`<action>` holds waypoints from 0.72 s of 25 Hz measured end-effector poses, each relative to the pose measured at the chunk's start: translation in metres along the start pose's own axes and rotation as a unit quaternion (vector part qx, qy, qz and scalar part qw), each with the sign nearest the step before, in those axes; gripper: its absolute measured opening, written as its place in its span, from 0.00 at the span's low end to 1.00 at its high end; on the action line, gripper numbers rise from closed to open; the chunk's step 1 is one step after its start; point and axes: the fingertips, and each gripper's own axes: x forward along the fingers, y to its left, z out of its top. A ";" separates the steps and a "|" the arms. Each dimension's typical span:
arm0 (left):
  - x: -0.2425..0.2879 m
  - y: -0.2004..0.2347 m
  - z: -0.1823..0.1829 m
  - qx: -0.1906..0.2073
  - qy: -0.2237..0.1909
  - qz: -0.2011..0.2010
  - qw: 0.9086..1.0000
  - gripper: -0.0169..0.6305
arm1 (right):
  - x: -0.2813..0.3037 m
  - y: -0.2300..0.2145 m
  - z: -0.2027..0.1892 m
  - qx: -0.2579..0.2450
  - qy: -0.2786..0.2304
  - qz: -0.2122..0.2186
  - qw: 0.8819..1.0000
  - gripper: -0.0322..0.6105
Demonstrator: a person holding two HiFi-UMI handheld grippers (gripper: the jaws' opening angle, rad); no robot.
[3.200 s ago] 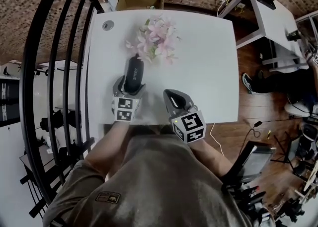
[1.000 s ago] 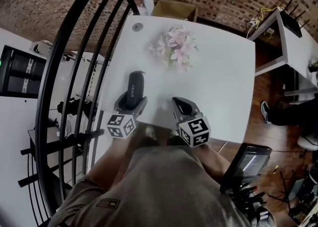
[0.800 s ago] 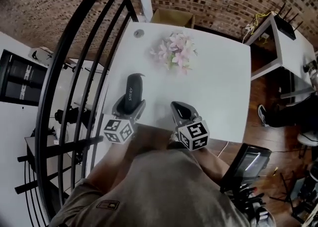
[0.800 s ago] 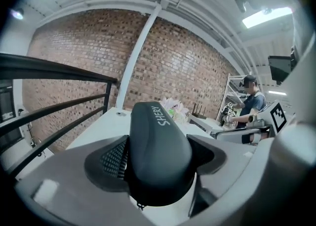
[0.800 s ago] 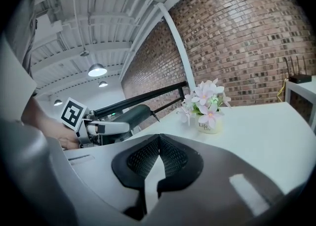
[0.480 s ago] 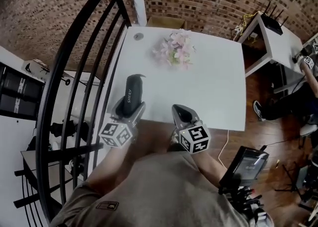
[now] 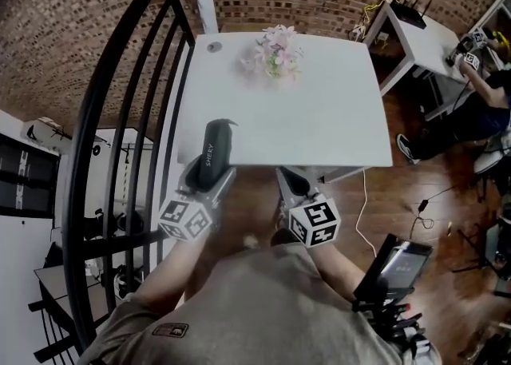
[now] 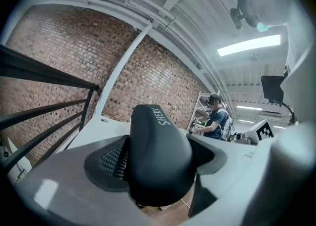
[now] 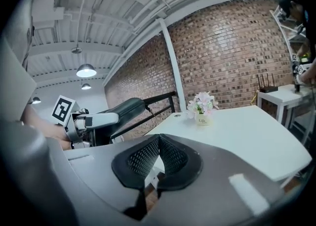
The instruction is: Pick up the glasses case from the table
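though unclear from the head view, right claw (image 9: 157, 156) is clenched empty; left claw (image 8: 160, 157) grasps glasses case (image 8: 157, 133).

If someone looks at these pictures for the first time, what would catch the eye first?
First, the black glasses case, clamped in the left tool and held up by the near left corner of the white table. Next, the pink flowers in a small pot at the table's far edge. The right tool, beside the left one, is shut and empty.

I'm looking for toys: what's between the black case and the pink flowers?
Nothing; just bare white table between the case and flowers, in the head view.
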 end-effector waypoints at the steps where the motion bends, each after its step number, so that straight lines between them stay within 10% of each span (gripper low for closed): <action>1: -0.002 -0.002 -0.002 -0.001 0.001 -0.003 1.000 0.58 | -0.002 0.003 -0.001 0.000 0.000 -0.002 1.000 0.07; 18: 0.010 -0.037 -0.006 -0.031 -0.015 -0.027 0.999 0.58 | -0.021 0.004 0.013 -0.021 -0.013 0.012 1.000 0.07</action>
